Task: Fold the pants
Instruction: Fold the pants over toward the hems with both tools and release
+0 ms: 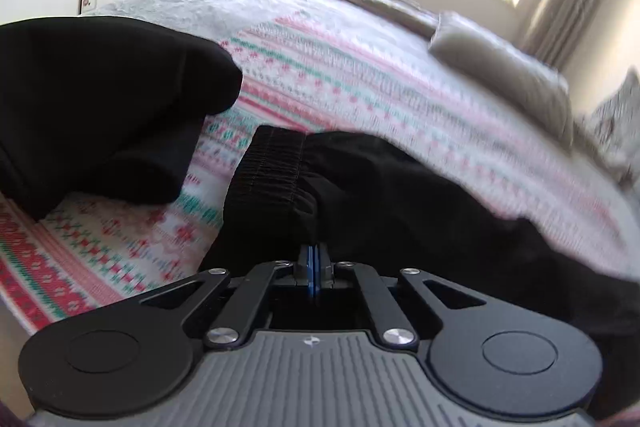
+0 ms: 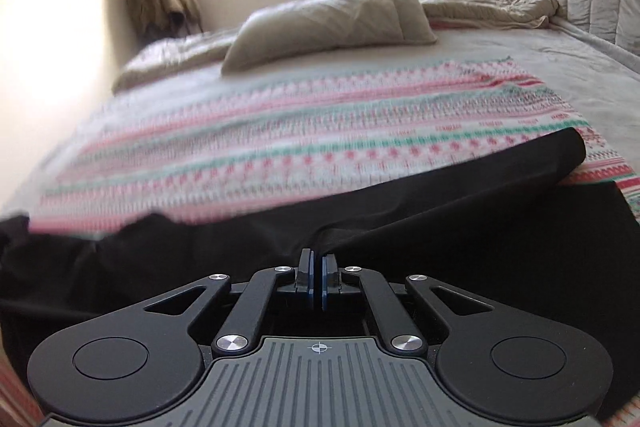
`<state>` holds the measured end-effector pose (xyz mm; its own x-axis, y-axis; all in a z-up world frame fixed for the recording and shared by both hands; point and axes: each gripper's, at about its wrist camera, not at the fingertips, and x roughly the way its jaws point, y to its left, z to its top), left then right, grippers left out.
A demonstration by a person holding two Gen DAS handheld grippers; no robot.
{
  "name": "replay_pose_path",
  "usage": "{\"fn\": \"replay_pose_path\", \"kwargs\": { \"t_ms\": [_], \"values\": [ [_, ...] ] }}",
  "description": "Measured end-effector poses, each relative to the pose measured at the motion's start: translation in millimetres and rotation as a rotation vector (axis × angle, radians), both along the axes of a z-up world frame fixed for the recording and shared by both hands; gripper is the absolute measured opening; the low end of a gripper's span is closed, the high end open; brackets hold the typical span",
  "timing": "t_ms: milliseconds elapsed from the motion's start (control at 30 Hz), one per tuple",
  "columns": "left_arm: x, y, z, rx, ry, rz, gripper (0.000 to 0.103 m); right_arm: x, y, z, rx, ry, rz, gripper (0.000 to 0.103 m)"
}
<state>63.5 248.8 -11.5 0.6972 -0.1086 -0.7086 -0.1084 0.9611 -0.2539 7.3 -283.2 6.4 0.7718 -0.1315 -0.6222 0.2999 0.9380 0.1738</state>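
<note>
Cloth is what I am dealing with here: black pants (image 1: 400, 195), soft, light and limp, with nothing stiff in them but the gathered elastic waistband (image 1: 268, 175). I judge they will sag and slide wherever I do not hold them, so the firm places to take are the waistband and the hems, pinched through the whole thickness of the fabric.

From the left wrist, my left tool (image 1: 314, 259) is clenched, its blue pads pressed together on a pinch of the black fabric just below the waistband, which rises at 12 o'clock from the tips. The rest of the garment trails away toward 3 and 4 o'clock over the patterned blanket (image 1: 360, 75) on the bed. Another black mass (image 1: 100, 99) bulks at 10 o'clock; whether it is part of the pants I cannot tell.

From the right wrist, my right tool (image 2: 319, 267) is likewise clamped tight, with a ridge of the pants (image 2: 440, 239) pulled taut from its tips toward 2 o'clock. The fabric spreads from 9 to 3 o'clock across the near edge of the blanket (image 2: 280, 131), and a pillow (image 2: 320, 23) lies far off at 12 o'clock.
</note>
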Motion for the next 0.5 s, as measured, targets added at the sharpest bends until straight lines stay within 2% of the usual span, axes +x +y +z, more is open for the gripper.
{"fn": "replay_pose_path", "kwargs": {
  "t_ms": [133,300,500],
  "values": [
    [-6,-6,-8,0.059,0.035,-0.038,0.002,-19,8,-6,-0.033,0.056,0.040,0.002],
    [-12,-14,-10,0.156,0.065,-0.080,0.002,-37,8,-20,-0.004,0.110,0.065,0.002],
    [-9,-16,-22,0.191,0.151,-0.092,0.002,-36,3,-45,0.045,0.194,0.068,0.002]
  ]
}}
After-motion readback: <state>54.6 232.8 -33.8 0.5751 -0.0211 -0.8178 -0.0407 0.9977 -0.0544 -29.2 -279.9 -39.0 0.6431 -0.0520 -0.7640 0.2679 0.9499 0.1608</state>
